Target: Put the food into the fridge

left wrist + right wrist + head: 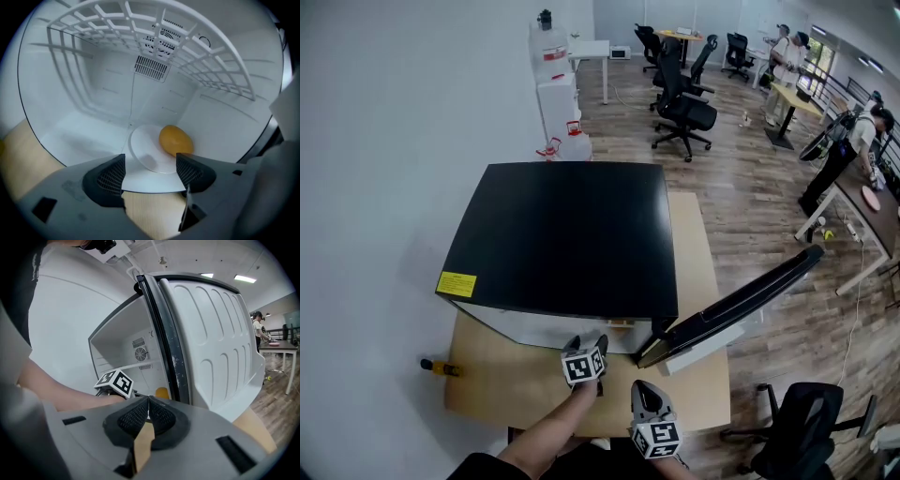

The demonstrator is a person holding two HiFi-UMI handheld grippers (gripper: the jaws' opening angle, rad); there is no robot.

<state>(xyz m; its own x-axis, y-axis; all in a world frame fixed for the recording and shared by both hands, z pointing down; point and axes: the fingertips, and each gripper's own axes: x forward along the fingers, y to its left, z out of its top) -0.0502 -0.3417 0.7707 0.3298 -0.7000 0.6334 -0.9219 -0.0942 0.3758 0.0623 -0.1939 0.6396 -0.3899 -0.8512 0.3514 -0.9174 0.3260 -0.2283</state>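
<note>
A black mini fridge (567, 234) stands on a wooden table (497, 375) with its door (741, 305) swung open to the right. On the fridge's white floor lies a white plate (147, 150) carrying a round orange-yellow piece of food (175, 139). My left gripper (150, 164) is at the fridge mouth (589, 343), open, with nothing between its fingers; the plate lies just beyond the tips. My right gripper (148, 411) hangs back near the table's front edge (641, 388), shut and empty. From there the food (161, 392) shows beside the door's edge.
A white wire shelf (140, 28) spans the fridge above the plate. A small yellow object (441, 367) lies at the table's left edge. A black office chair (797, 422) stands to the right of the table; more chairs, desks and people are far back.
</note>
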